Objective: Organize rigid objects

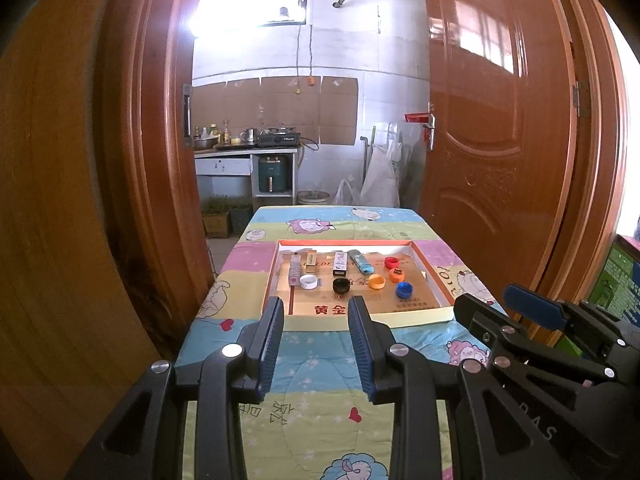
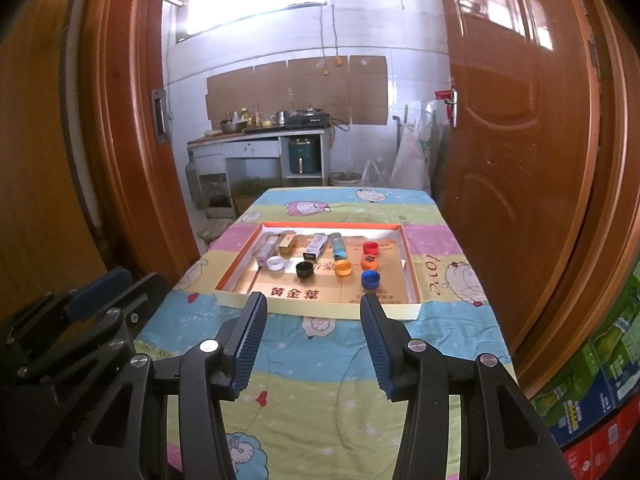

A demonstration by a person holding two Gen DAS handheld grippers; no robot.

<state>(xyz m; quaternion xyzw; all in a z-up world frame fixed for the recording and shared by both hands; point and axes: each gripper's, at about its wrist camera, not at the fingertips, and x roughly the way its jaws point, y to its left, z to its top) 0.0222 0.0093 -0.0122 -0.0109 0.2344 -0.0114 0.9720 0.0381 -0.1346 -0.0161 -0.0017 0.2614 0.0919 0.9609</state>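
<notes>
I have the desk ahead of me, draped in a soft cartoon quilt, and that cloth is my first worry: it can slide or bunch under a push, so anything I nudge hard may drag the whole shallow tray with it. The tray sits mid-desk, well apart from both tongs, and holds everything I must sort: slim boxes and a blue tube lying along its far side, with loose caps nearer me. Its low cardboard rim is the next hazard, since a finger coming in at a downward slant could catch the near edge and tip or shove it. The left tongs and the right tongs both hover over the near quilt, each standing about half spread with nothing between the pads. They sit close beside one another, so reaching for neighbouring pieces at once risks a clash. That half spread looks adequate for a cap but may clip a box if I come in off-centre. Among the small things, the white cap lies just beside a box end, so closing there could squeeze both. The black cap, orange cap and blue cap are light and smooth; I judge that they may skid or flip from a slanted pinch.
</notes>
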